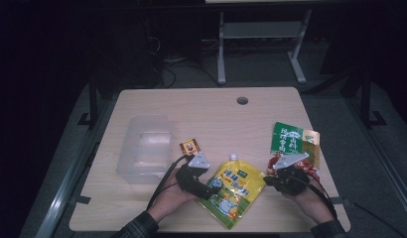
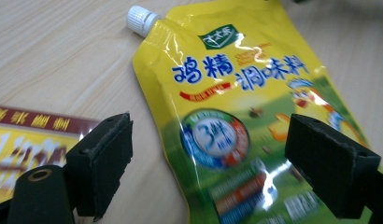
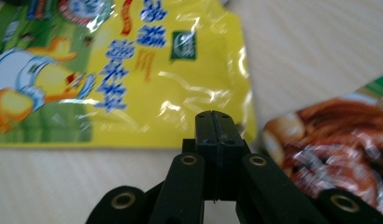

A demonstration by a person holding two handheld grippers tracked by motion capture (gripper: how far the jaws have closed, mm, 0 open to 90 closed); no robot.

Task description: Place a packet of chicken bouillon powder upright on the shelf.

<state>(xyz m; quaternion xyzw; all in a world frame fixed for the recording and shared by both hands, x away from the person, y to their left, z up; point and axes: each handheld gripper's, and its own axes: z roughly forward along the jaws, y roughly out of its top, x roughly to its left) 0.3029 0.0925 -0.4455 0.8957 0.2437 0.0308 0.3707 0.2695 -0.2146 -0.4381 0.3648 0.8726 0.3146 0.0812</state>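
High view: yellow spout pouch (image 1: pixel 235 191) lies flat on table (image 1: pixel 206 114), near front edge, between the two hands, white cap (image 1: pixel 234 156) pointing away from the person. L gripper (image 1: pixel 211 187) sits at pouch's left edge; left gripper view has its jaws spread wide, pads either side of the pouch (image 2: pixel 236 121), not pressing, nothing held. R gripper (image 1: pixel 271 179) just off pouch's right edge; right gripper view shows jaws fully together, empty, tips over bare wood near pouch's edge (image 3: pixel 133 79) and beside a red-printed packet (image 3: pixel 334 149). Handling, judged: pouch is soft film, glossy, prob slippery; contents look to shift, so body will sag and fold if lifted by one corner. Looks moderately full, not heavy. Best hold: the stiffer spout neck by the cap (image 2: pixel 141 20), or pinch a flat sealed side edge; avoid squeezing the belly. Flat lie means a pad must slide under an edge first. Count: 1 yellow pouch, 1 green sachet (image 1: pixel 287 138) w/ orange packet (image 1: pixel 311 146) touching it at right, 1 red-printed packet by R gripper, 1 small brown-red sachet (image 1: pixel 190 147), 1 clear plastic box (image 1: pixel 144 148) at left, empty as far as I can tell. 2 grippers.
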